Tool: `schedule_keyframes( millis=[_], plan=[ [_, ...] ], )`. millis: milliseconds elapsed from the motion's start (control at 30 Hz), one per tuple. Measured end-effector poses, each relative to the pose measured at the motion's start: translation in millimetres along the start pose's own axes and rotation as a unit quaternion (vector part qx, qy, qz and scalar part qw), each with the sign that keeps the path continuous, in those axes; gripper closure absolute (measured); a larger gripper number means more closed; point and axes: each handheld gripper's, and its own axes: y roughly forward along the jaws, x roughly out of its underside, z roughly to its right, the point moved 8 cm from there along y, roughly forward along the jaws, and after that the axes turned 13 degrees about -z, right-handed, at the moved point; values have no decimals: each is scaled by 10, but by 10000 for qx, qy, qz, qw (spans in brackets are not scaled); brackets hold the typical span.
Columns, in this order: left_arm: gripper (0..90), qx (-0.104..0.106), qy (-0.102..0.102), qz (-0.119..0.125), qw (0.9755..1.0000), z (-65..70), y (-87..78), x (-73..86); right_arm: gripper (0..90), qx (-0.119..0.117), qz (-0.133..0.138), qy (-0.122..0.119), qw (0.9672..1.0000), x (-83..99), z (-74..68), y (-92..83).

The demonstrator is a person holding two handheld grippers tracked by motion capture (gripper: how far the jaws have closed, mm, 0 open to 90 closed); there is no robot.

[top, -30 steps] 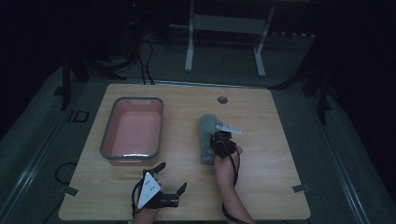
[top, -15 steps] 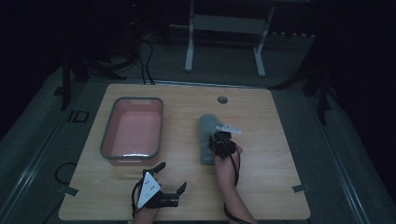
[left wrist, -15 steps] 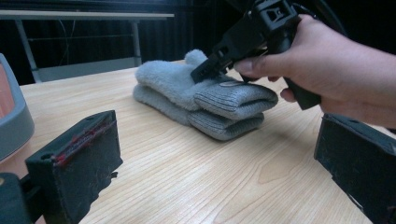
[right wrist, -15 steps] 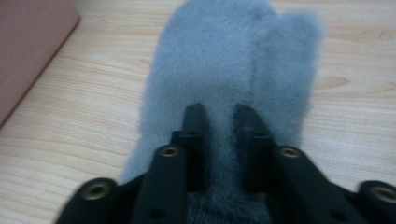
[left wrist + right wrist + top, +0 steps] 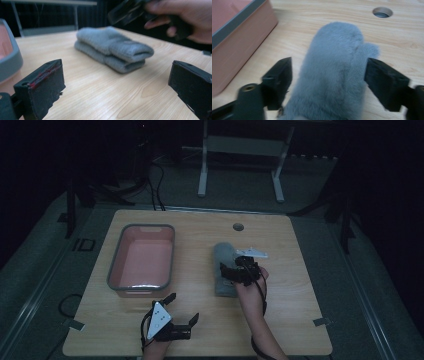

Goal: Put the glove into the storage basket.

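Note:
Two grey fuzzy mittens (image 5: pixel 222 262) lie stacked on the wooden table (image 5: pixel 300 270), right of centre. My right gripper (image 5: pixel 229 270) hovers just over their near end. Its jaws have just been opening and now stand wide on either side of the top mitten (image 5: pixel 334 70) without pressing it. In the left gripper view the mittens (image 5: pixel 112 48) lie ahead, with the right gripper (image 5: pixel 130 10) and its hand above them. My left gripper (image 5: pixel 182 309) rests near the table's front edge, open and empty (image 5: pixel 117 82).
A pink tub with a grey rim (image 5: pixel 116 270) stands at the left of the table; its wall is close to the mittens (image 5: pixel 239 32). A round cable hole (image 5: pixel 238 227) lies behind the mittens. A white stand's legs (image 5: pixel 202 180) are on the floor beyond.
The right gripper's jaws have spread apart and the hand has lifted slightly off the mittens, which stay on the table. The left gripper has not moved.

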Motion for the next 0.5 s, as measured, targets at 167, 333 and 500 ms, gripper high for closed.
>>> schedule_keyframes(
  millis=[167, 333, 500],
  plan=[
    [9, -3, 174, -466, 9988, 75, 64, -84, 148, 10, -132, -368, 9992, 42, 110, -102],
    [9, 146, 394, -511, 9978, 165, 87, -367, 147, 41, -198, -568, 9982, 89, 251, -157],
    [9, 292, 456, -790, 9954, 166, 173, -571, 152, 12, -135, -770, 9969, 112, 367, -197]
  ],
)
